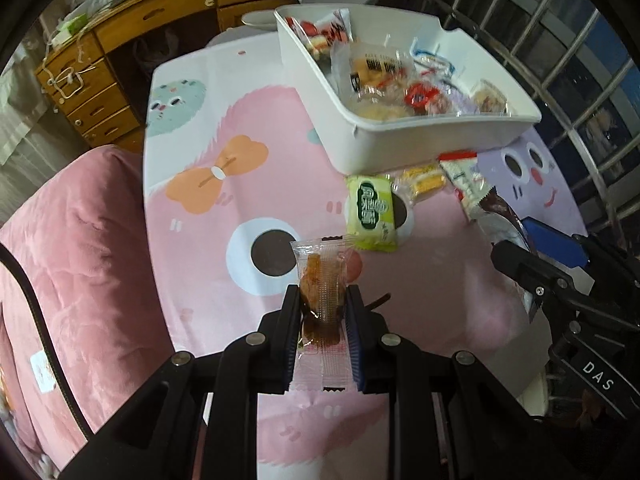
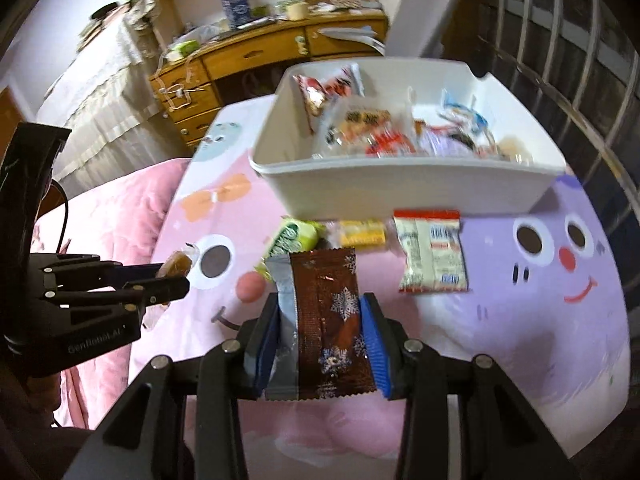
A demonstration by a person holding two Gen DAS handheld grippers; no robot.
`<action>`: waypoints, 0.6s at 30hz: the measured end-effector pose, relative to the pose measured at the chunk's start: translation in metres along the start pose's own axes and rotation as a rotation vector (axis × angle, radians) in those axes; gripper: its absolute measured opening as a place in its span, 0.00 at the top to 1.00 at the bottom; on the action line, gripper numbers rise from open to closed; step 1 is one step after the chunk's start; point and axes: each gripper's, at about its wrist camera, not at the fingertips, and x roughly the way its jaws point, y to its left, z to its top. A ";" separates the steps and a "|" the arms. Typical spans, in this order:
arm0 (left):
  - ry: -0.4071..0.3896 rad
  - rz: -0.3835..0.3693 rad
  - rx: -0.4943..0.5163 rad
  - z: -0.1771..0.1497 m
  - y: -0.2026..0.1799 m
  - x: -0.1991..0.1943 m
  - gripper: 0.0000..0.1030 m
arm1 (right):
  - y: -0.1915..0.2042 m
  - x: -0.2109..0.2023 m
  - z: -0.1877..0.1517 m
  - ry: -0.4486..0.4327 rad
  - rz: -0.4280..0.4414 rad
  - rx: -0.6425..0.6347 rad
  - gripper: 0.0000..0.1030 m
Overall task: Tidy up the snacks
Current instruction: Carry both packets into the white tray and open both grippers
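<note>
My left gripper [image 1: 322,300] is shut on a clear packet with an orange-brown snack [image 1: 322,300], held above the table; it also shows in the right wrist view [image 2: 176,266]. My right gripper [image 2: 320,308] is shut on a brown snowflake packet [image 2: 328,320]; in the left wrist view it shows at the right [image 1: 500,216]. A white bin [image 1: 360,148] [image 2: 400,188] holds several wrapped snacks. In front of it lie a green packet [image 1: 372,212] [image 2: 296,236], a yellow packet [image 1: 426,180] [image 2: 362,234] and a white red-topped packet [image 1: 460,172] [image 2: 434,252].
The table carries a pink and purple cartoon cloth [image 1: 224,208] [image 2: 540,320]. A pink blanket [image 1: 80,260] lies to its left. A wooden desk [image 1: 104,40] [image 2: 248,56] stands behind. A metal railing [image 1: 580,60] runs along the right.
</note>
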 end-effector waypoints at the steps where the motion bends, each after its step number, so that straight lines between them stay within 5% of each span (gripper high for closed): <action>1: -0.003 0.002 -0.008 0.002 -0.001 -0.004 0.81 | 0.000 -0.004 0.004 -0.005 0.007 -0.019 0.61; 18: -0.093 -0.018 -0.049 0.083 -0.059 -0.058 0.81 | -0.035 -0.059 0.094 -0.138 0.077 -0.223 0.61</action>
